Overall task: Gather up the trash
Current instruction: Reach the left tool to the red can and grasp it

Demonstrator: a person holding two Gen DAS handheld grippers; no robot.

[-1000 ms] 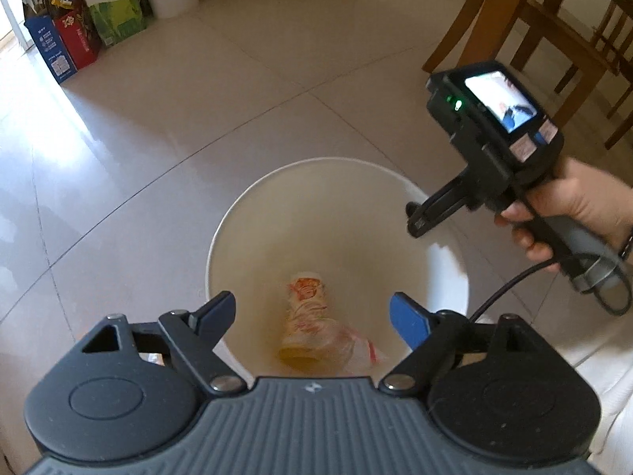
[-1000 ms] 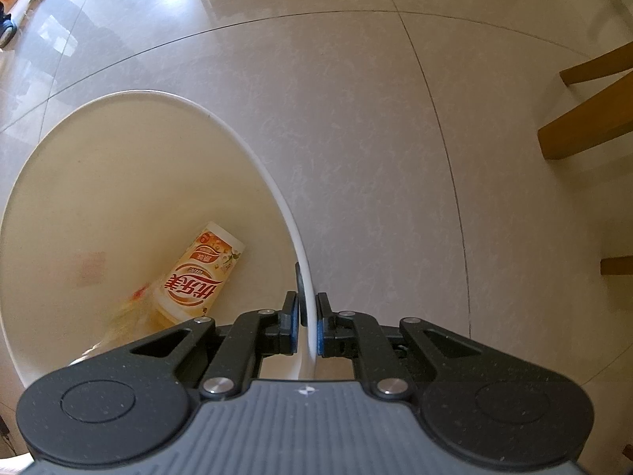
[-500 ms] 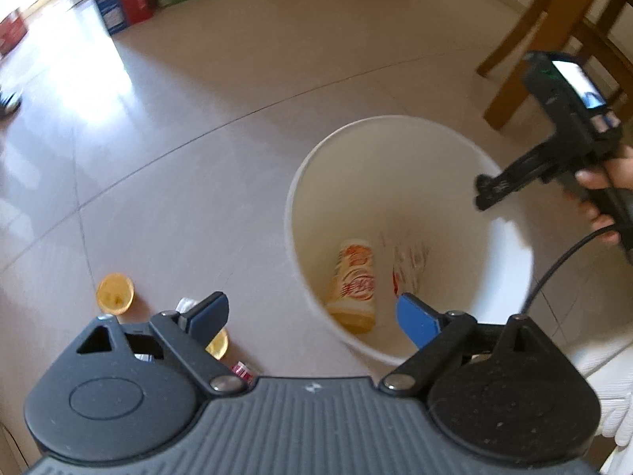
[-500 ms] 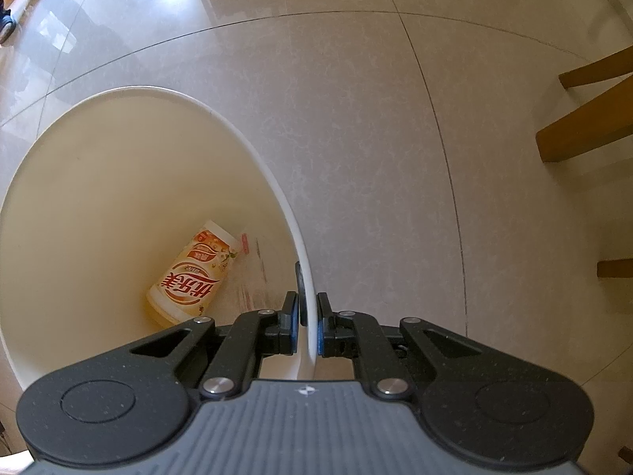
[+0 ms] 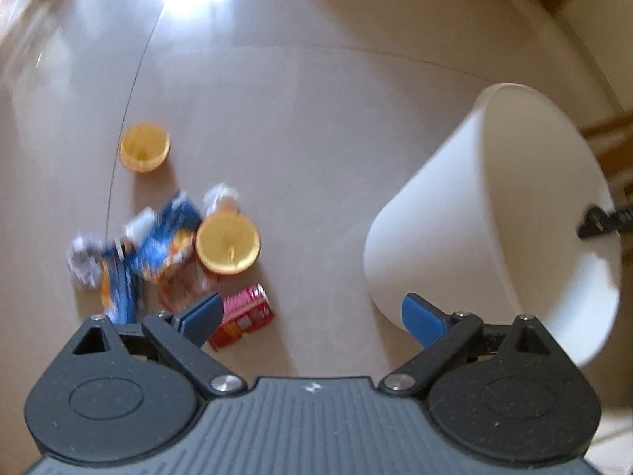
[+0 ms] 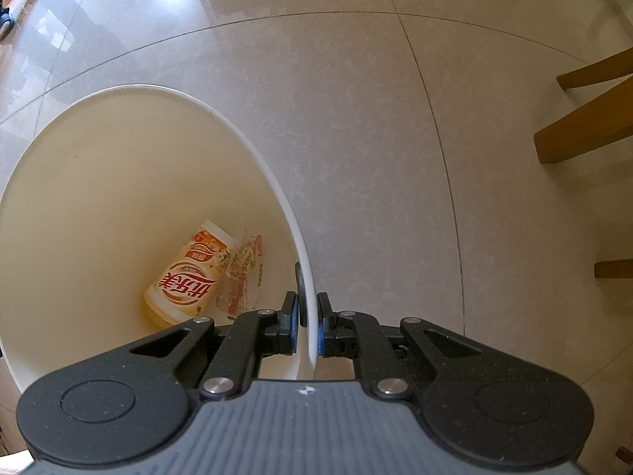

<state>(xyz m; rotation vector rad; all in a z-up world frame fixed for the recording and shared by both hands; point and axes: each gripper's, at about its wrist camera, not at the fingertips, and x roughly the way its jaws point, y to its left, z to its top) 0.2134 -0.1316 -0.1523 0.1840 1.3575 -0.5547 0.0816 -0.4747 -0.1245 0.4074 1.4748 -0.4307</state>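
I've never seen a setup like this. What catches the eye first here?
The big white bucket, its rim pinched by the right gripper, with a milk tea cup lying at the bottom. Left of the bucket, litter covers the floor: two orange halves, a blue wrapper and a red can, under the open left gripper.

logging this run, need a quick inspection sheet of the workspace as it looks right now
surface: glossy beige tiled floor
job's things: white bin; cup and clear wrapper lie inside it
clutter: two orange peel halves, blue snack bag, red can, crumpled paper on the floor left of the bin
grippers: left gripper open, jaws have just been opening, nothing between them; right gripper shut on the bin's rim
cables: nothing seen
surroundings: wooden furniture legs
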